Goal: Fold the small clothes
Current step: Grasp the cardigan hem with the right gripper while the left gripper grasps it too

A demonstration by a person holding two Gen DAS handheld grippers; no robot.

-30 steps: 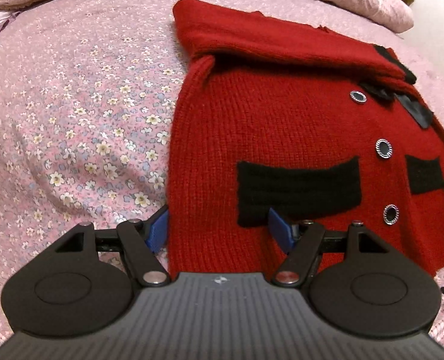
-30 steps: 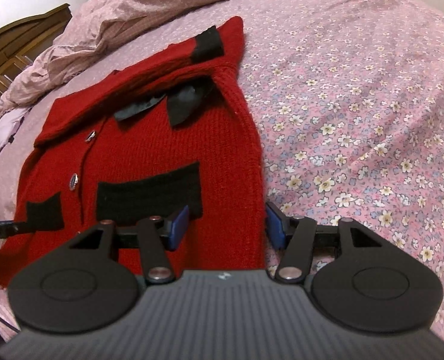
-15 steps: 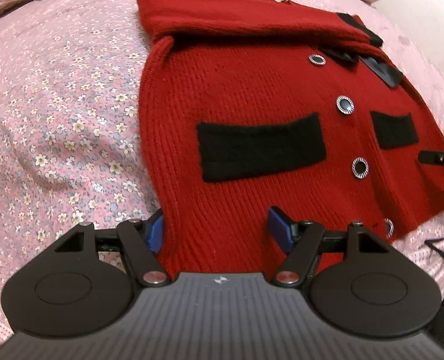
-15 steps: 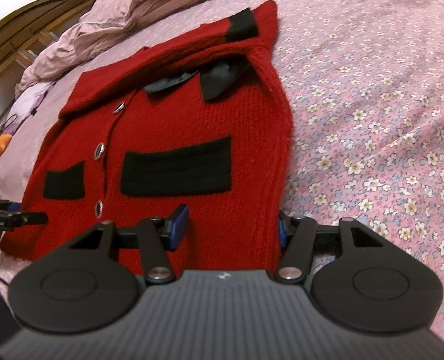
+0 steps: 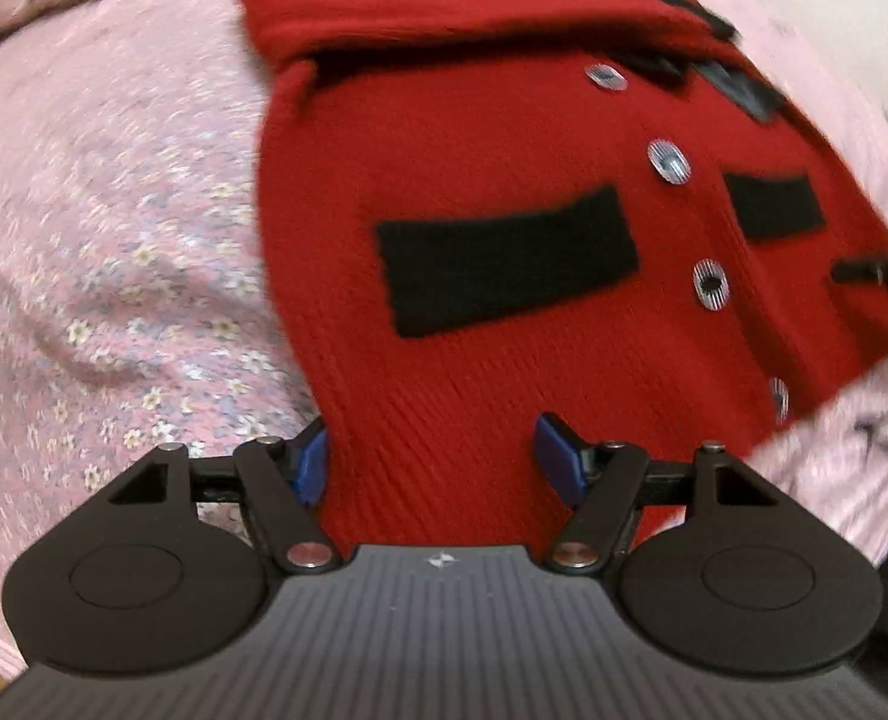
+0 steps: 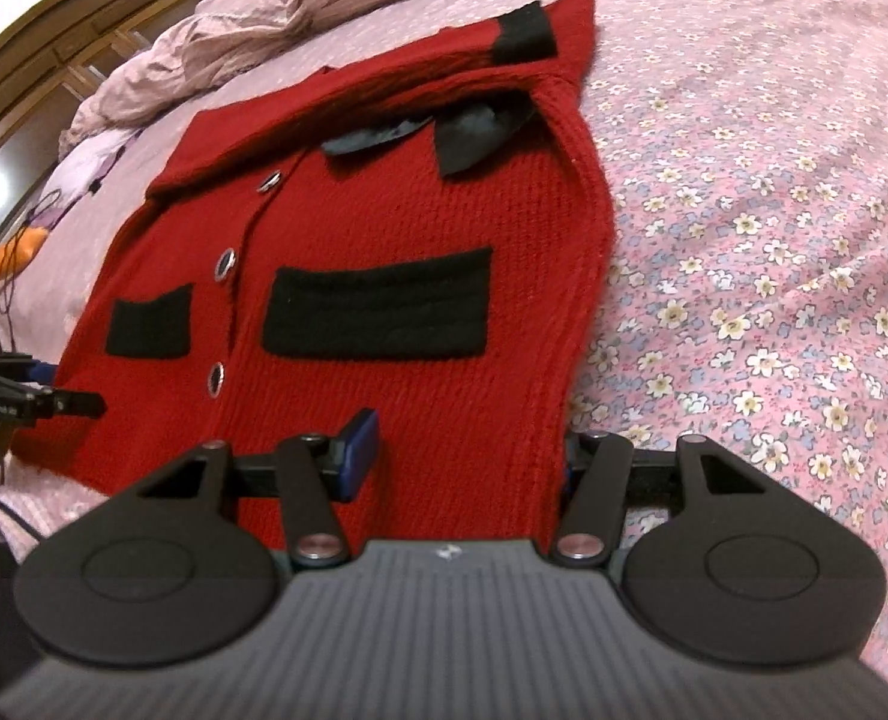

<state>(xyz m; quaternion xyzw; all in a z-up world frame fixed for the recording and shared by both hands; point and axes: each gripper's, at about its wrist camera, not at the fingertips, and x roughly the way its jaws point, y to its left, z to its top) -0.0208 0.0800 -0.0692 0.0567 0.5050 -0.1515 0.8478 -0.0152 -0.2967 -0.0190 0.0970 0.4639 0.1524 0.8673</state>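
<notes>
A red knit cardigan (image 5: 504, 150) with black pocket patches and silver buttons lies flat on the bed, front up, sleeves folded across its top. My left gripper (image 5: 432, 459) straddles its lower left hem corner, open; the blue pads (image 5: 555, 456) stand apart from the knit. The left wrist view is blurred. My right gripper (image 6: 465, 456) straddles the lower right hem corner of the cardigan (image 6: 384, 210), open, its right pad hidden behind the cardigan's side edge. Each gripper's tip shows at the far hem in the other's view.
A pink floral sheet (image 6: 774, 240) covers the bed around the cardigan. A crumpled pink duvet (image 6: 264, 18) lies at the head, before a wooden headboard (image 6: 54, 78). An orange object (image 6: 0, 264) with a thin cord sits at the left edge.
Both wrists have rolled, so the cardigan sits differently in each view. The left gripper has slid along the hem. The cardigan's side edge now covers the right gripper's right pad.
</notes>
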